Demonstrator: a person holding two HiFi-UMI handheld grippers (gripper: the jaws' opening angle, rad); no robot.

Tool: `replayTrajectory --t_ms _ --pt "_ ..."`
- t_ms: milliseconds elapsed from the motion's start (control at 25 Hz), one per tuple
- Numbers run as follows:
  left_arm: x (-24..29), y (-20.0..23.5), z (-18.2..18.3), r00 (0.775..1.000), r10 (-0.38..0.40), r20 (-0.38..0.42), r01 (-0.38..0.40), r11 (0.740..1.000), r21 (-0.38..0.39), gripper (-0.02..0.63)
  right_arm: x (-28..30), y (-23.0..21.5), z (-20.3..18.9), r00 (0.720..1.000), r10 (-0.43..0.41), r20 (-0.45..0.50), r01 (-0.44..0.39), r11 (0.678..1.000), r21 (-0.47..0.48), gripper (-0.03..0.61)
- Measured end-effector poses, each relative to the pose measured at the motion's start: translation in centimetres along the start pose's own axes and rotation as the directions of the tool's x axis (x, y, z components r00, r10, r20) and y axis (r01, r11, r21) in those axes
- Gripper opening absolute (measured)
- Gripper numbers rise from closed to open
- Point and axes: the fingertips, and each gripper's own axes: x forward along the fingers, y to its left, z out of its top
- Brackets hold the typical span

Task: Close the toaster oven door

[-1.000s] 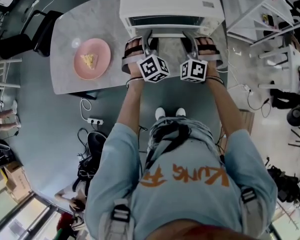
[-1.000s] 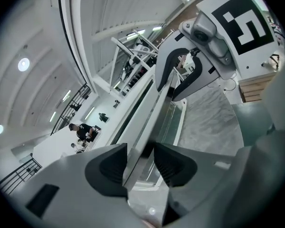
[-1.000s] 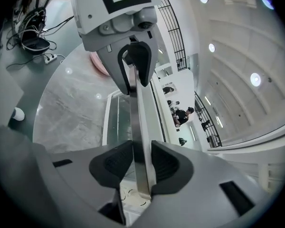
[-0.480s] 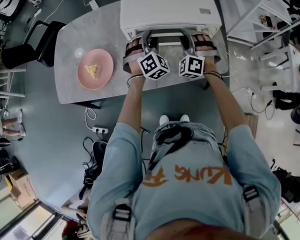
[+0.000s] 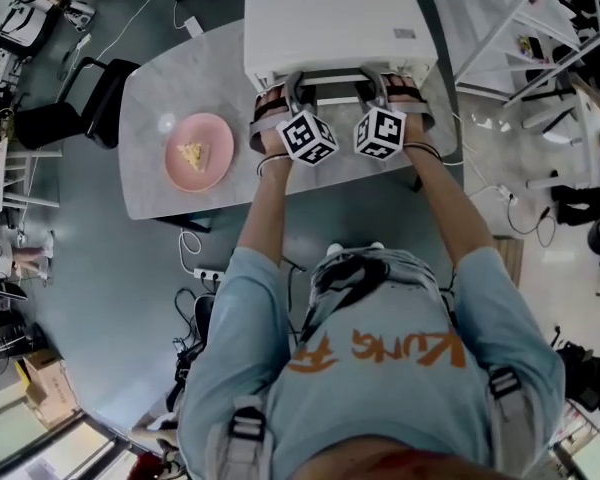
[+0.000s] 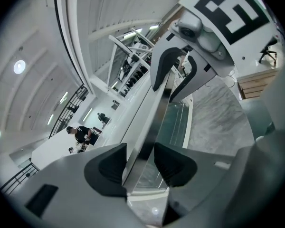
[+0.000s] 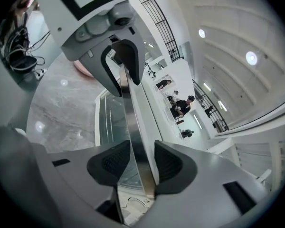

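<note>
Swung nearly shut since before, the toaster oven door (image 5: 332,72) has its handle (image 6: 149,127) clamped in our left tongs (image 6: 140,163), our right tongs (image 7: 142,163) opening around it.

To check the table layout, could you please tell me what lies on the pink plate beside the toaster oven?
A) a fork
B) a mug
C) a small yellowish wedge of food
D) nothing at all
C: in the head view the pink plate, on the table to the left of the toaster oven, bears a single wedge of food.
</note>
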Motion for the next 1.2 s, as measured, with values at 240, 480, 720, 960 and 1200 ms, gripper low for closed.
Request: replayTrajectory --t_ms 240,480,720,960,1200 --pt "-1.4 -0.2 0.3 0.997 -0.06 0.04 0.062 0.996 -0.063 0.169 -0.9 0.9 0.0 0.986 0.166 0.021 -0.168 0.976 0.14 0.206" --pt "-5.2 2.5 1.9 0.988 0.017 0.152 0.031 0.95 -0.311 0.167 -4.6 -1.8 2.3 0.947 0.231 0.225 -0.307 0.861 0.406 0.18" --pt "-10.1 9.1 5.7 0.915 0.255 0.314 0.07 0.665 -0.744 0.096 -8.2 -8.8 4.3 0.933 -0.004 0.359 -0.247 0.718 0.651 0.045" --pt "-13.5 10.3 6.6 0.872 0.383 0.306 0.14 0.404 -0.904 0.002 -12.4 -12.5 5.1 0.889 -0.181 0.42 -0.246 0.586 0.772 -0.002" --pt "-15.1 8.8 8.2 0.874 0.353 0.335 0.167 0.429 -0.888 0.002 -15.2 -12.4 2.1 0.856 -0.288 0.43 -0.284 0.434 0.855 -0.004"
